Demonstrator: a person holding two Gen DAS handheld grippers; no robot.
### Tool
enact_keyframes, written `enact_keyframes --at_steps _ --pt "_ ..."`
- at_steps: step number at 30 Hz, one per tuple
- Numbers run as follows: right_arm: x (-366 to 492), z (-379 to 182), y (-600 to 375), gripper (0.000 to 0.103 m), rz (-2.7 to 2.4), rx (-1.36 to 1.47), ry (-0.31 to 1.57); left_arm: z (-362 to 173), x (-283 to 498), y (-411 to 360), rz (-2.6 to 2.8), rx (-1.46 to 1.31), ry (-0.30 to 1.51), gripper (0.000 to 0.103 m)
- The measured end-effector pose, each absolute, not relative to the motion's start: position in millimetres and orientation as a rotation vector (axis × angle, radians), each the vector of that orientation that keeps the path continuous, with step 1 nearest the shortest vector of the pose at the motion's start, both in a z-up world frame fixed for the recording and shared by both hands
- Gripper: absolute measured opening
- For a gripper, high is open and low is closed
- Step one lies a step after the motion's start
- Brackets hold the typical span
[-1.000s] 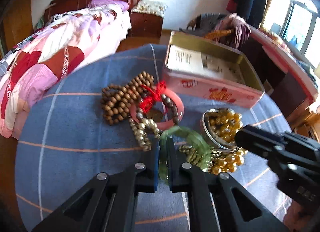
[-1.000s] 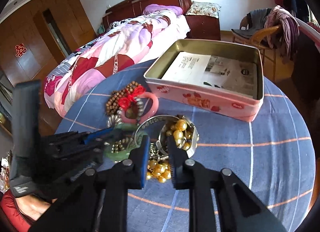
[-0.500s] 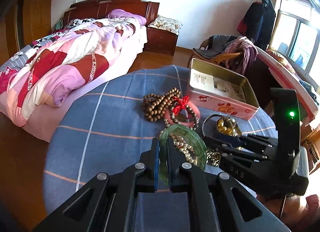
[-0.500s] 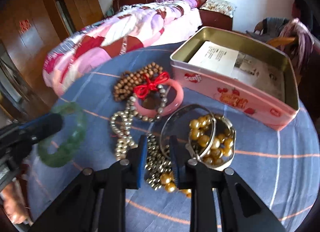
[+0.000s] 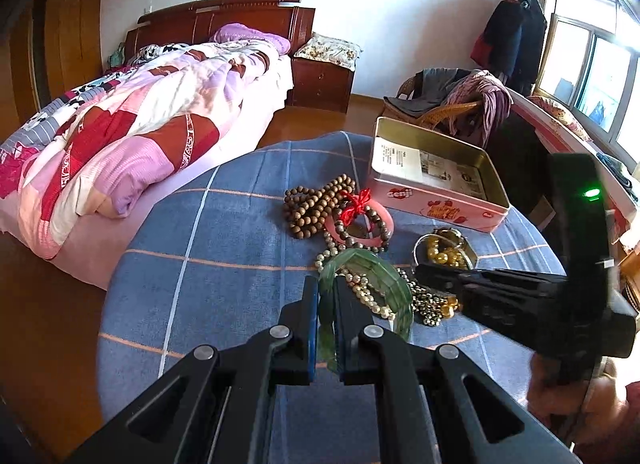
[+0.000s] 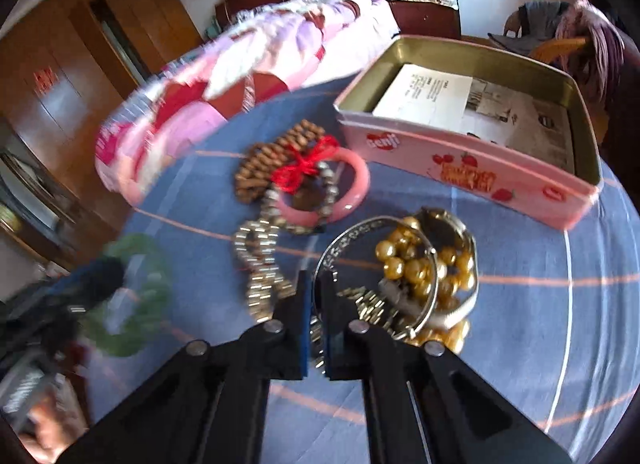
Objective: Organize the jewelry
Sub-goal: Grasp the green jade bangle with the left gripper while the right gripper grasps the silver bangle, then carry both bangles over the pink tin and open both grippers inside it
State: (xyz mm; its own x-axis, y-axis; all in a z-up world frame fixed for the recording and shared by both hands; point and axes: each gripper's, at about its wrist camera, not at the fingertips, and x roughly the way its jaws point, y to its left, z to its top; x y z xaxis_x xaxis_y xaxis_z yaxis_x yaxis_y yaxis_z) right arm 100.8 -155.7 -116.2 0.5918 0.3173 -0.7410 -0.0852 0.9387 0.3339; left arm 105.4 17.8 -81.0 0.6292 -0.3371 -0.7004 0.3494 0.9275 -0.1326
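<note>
Counting two hand-held grippers: left hand-held gripper (image 5: 327, 296) clamping one green bangle (image 5: 370, 284) edge-on above worktop (image 5: 224, 272); right hand-held gripper (image 6: 316, 296) just closing on silver bangle (image 6: 360, 240) rim beside one tin (image 6: 472, 160).

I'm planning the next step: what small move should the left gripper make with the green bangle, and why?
Probably carry it toward the open tin and over its rim. The left gripper is shut on the green bangle, held clear of the pile, and the tin holds only paper, so there is room.
</note>
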Motion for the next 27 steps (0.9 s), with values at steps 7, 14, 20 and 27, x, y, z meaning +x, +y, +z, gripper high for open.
enact_keyframes --at_steps 7,14,20,27 --pt "68.9 -71.8 -162.8 0.004 0.244 0.316 0.790 -69.5 90.5 11.3 -0.414 0.007 0.776 0.006" --pt "52.3 -45.3 -177.3 0.004 0.224 0.337 0.700 -62.6 76.3 6.4 -0.430 0.020 0.758 0.006" --pt "50.5 -50.5 -177.6 0.009 0.178 0.249 0.709 -60.8 72.1 2.9 -0.433 0.028 0.753 0.006" --pt "78.8 -91.3 -150.3 0.060 0.222 0.174 0.829 -65.1 72.3 7.7 -0.420 0.032 0.759 0.006"
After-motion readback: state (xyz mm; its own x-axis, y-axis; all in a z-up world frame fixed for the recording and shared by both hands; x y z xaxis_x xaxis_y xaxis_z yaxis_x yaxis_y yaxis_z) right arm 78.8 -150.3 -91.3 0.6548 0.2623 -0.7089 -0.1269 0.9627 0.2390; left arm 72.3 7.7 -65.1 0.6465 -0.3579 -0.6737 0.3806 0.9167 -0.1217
